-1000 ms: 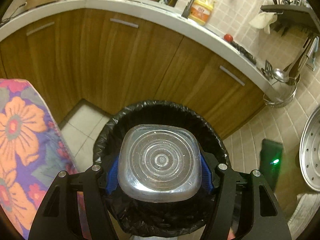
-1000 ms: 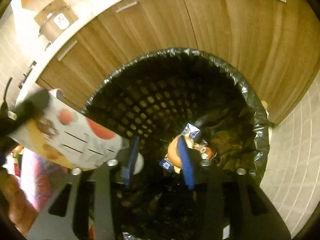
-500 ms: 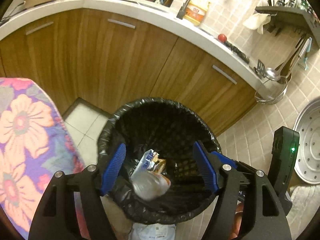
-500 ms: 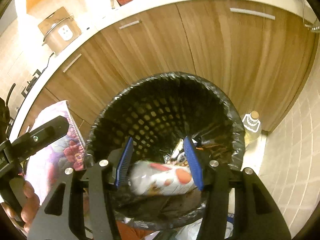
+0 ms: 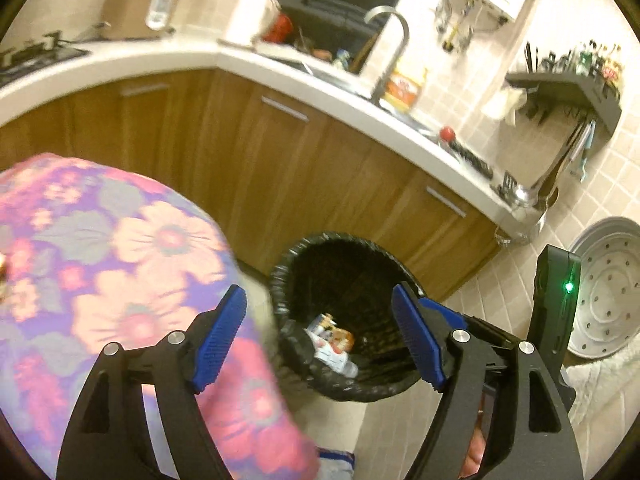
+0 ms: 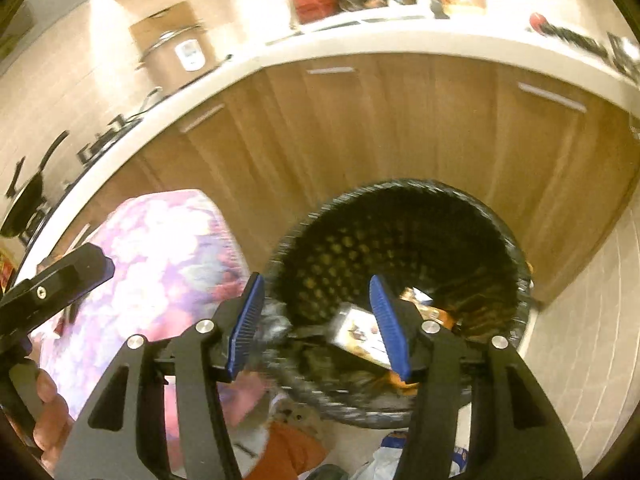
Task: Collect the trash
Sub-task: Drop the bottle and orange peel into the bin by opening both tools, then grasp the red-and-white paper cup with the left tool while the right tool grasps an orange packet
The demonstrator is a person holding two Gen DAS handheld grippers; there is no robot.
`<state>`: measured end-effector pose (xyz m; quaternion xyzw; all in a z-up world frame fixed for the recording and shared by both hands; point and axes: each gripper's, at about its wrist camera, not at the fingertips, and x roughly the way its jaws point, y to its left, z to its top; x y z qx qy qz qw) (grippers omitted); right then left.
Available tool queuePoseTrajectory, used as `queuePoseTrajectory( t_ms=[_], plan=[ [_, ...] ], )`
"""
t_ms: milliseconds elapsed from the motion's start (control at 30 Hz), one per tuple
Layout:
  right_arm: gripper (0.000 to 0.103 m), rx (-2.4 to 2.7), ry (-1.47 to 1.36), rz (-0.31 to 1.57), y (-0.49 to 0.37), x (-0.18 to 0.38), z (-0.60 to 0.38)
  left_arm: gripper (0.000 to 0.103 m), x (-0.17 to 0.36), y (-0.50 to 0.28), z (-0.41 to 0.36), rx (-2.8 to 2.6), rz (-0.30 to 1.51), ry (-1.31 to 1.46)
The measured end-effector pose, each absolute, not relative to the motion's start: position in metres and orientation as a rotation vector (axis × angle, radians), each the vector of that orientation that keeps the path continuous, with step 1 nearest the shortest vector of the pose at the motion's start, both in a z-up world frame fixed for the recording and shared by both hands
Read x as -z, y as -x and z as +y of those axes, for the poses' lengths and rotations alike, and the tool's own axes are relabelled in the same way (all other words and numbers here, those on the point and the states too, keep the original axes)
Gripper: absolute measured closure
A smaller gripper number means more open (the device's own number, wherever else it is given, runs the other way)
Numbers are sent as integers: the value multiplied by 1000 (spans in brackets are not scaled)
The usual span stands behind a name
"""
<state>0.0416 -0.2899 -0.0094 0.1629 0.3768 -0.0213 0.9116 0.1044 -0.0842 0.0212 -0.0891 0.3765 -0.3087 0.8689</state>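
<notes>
Crumpled trash wrappers [image 5: 330, 342] lie at the bottom of a black-lined trash bin [image 5: 288, 280], mixed printed packets, one orange and white. The bin stands on the tiled floor [image 5: 500, 292] against wooden cabinets [image 5: 280, 160]. It sits ahead of and below the left gripper [image 5: 318, 340], framed between its blue pads, nothing held; those jaws have just been opening and stand wide apart. The right gripper [image 6: 316, 326] also looks down into the bin [image 6: 516, 240], its jaws likewise just opening, empty, a packet [image 6: 356, 330] lying below between them. A floral-covered surface [image 5: 120, 240] lies to the left of both grippers
</notes>
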Motion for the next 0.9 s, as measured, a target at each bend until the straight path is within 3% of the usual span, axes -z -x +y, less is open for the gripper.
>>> queuePoseTrajectory(
  t_ms=[467, 900],
  plan=[
    [46, -270, -150, 696, -62, -34, -113, 22, -74, -46, 115, 332, 586, 240],
    [42, -507, 26, 688, -86, -40, 40, 18, -70, -34, 258, 33, 551, 272]
  ],
)
